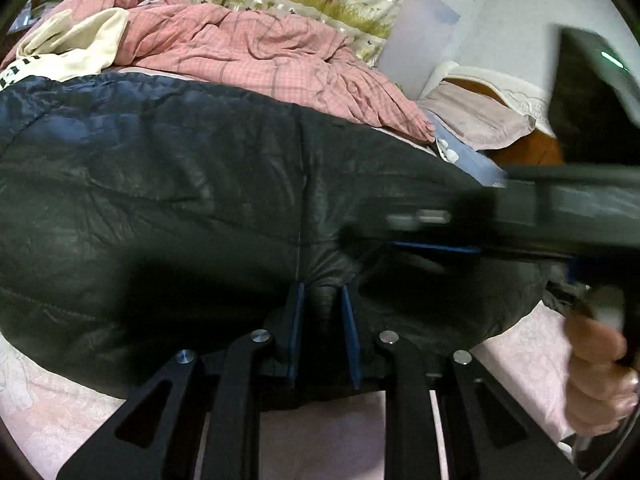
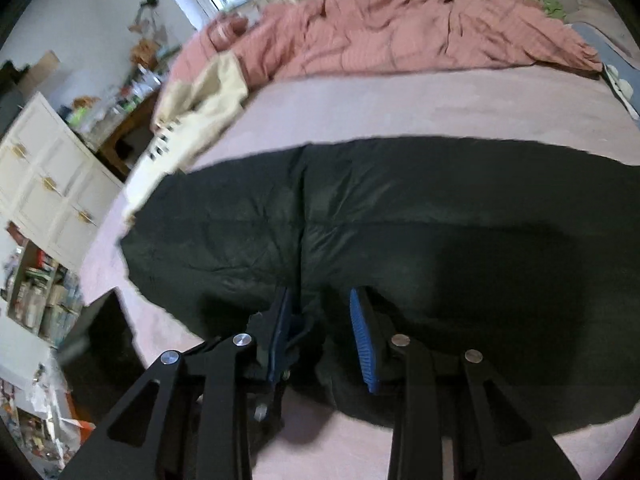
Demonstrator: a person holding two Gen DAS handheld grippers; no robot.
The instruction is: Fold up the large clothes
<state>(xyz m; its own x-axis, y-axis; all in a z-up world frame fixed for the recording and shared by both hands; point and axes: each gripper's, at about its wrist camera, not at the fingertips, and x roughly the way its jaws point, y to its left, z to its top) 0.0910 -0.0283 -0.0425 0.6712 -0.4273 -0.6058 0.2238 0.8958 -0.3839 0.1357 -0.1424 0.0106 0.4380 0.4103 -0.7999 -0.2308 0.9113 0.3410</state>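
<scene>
- I have a large black quilted puffer jacket (image 1: 180, 208) spread across the pale pink bed sheet (image 2: 400, 108), with its near hem towards me; my judgement is that I am at the gripping stage of a fold, taking hold of the near edge before carrying it over
- My left tongs (image 1: 320, 312) stand nearly closed, and a bunched ridge of the black fabric sits pinched between the blue pads right beside the jacket's centre seam, so I read this as a grip on the jacket
- My right tongs (image 2: 320, 320) stand partly open over the same near edge; a fold of black fabric lies between the pads, but from this view I cannot tell whether both pads press on it
- In the left view the right tool crosses in from the side as a blurred dark bar, with the hand (image 1: 600, 364) holding it at the edge of the frame
- Next I would want both grips firm on the hem, then lift and carry the edge towards the far side; the padding is slippery and bulky, so a shallow pinch could slide out
- A crumpled pink checked duvet (image 1: 248, 48) and a cream garment (image 2: 204, 92) lie further up the bed, well apart from the fold
</scene>
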